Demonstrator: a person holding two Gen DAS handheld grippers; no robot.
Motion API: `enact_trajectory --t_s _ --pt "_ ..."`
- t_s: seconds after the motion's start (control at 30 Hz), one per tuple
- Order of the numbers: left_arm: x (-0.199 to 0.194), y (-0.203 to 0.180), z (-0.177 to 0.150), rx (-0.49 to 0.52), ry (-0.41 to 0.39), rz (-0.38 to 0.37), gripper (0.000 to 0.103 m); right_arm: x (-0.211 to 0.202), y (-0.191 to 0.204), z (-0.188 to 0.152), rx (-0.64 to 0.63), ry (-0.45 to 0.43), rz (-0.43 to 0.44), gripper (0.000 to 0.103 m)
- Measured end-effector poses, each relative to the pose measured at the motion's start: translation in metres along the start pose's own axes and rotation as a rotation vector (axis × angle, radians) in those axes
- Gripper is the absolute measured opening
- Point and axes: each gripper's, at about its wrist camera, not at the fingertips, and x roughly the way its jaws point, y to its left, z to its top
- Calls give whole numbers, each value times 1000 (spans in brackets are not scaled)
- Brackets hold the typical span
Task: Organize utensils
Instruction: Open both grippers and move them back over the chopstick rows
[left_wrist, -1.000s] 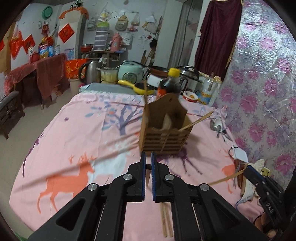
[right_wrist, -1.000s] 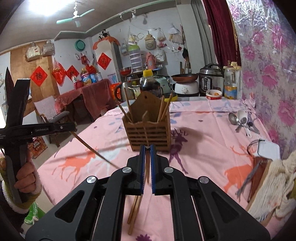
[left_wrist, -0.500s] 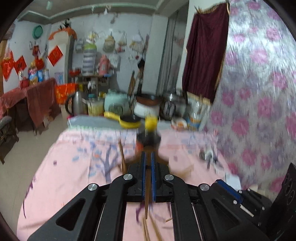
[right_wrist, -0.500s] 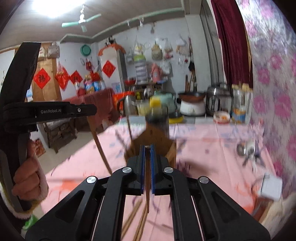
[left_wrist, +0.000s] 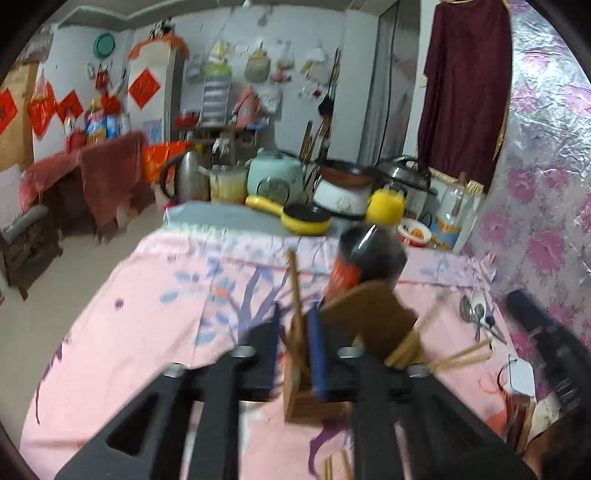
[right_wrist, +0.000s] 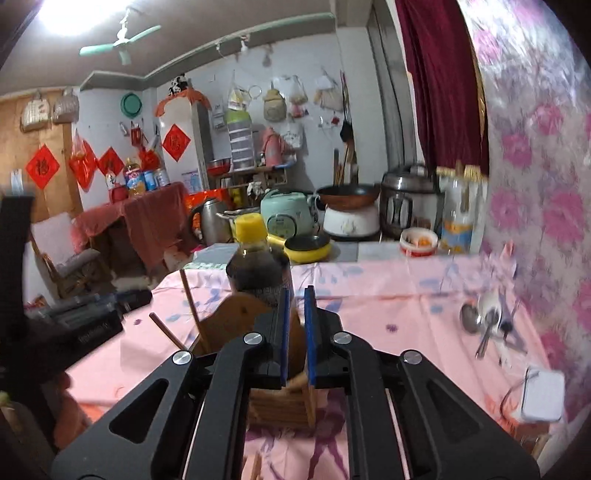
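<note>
- Left wrist view: the left gripper (left_wrist: 295, 345) hangs over the wooden utensil holder (left_wrist: 369, 332), its blue-padded jaws parted, with a chopstick (left_wrist: 297, 291) standing in the gap between them. Motion blur keeps me from telling whether either pad touches the stick.
- That chopstick stands nearly upright, long axis vertical, its top end tilted slightly left and its lower end down inside the holder's left compartment.
- More chopsticks (left_wrist: 458, 356) lean out of the holder's right side, their long axes slanting up to the right, tips pointing toward the floral wall.
- Loose chopsticks (left_wrist: 334, 465) lie flat on the pink deer-print tablecloth (left_wrist: 147, 314) below the holder, long axes running toward the camera.
- A dark sauce bottle with a yellow cap (left_wrist: 373, 251) stands just behind the holder; metal spoons (left_wrist: 476, 314) lie well to the right.
- Right wrist view: the right gripper (right_wrist: 295, 332) sits directly above the same utensil holder (right_wrist: 240, 314), jaws apart with a narrow gap. Nothing is clearly held; a wooden piece shows low in the gap, too unclear to name.
- Two chopsticks (right_wrist: 192, 306) rise from the holder's left side, one nearly upright and one leaning hard left.
- The left gripper (right_wrist: 85, 321) appears at the left edge, beside the holder.
- Spoons (right_wrist: 484, 325) and a white square device (right_wrist: 543, 398) lie on the cloth to the right.
</note>
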Motion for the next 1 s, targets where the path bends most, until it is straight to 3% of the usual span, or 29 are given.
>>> enact_trajectory --t_s 0.07,0.27,0.43,0.53,0.67,0.73,0.87,1.0 --pt "-8 7 -5 -7 -28 31 56 -16 0 4 -4 -30 -13 16" --pt "-27 33 -21 -68 -18 31 61 -46 -1 -7 24 -48 7 22" --pt "-37 51 -43 -100 14 56 66 -53 -9 -34 65 -2 12 24" --pt "-46 61 -66 -115 25 84 75 -59 -17 -59 98 33 7 26" --pt "-51 67 -111 -100 68 122 86 -68 -18 -95 107 83 1 32" --pt "-51 67 -136 -86 100 136 86 -72 -18 -116 106 111 -6 37" --pt "-50 71 -197 -77 201 120 87 -80 -17 -158 116 169 -17 58" --pt "-52 78 -239 -91 271 110 87 -86 -14 -199 109 243 -16 64"
